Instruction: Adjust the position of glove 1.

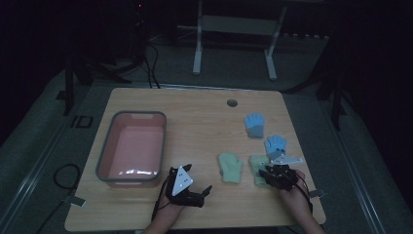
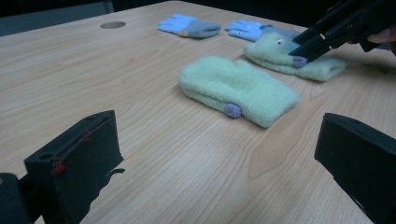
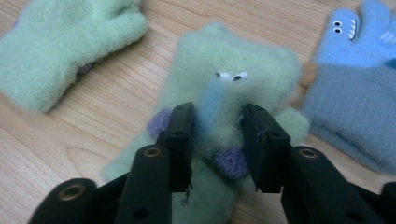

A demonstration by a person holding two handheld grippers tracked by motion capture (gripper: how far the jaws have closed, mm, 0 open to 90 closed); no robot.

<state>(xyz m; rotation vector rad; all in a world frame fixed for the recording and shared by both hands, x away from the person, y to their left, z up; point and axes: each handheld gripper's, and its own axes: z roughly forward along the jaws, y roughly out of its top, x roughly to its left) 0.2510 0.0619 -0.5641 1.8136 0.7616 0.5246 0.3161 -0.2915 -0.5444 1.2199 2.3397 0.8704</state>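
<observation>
High view is showing the green mitten with eyes (image 1: 257, 168) lying under the right gripper (image 1: 269, 171); its long axis is running along the jaws, which are pinching its fleece, while the left gripper (image 1: 207, 191) is idling wide apart

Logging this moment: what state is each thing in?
Green mitten with eyes: flat on table, pinched by right gripper.
Other green mitten: lying flat, untouched.
Two blue gloves: lying flat.
Pink bin: empty.
Left gripper: open, holding nothing.
</observation>
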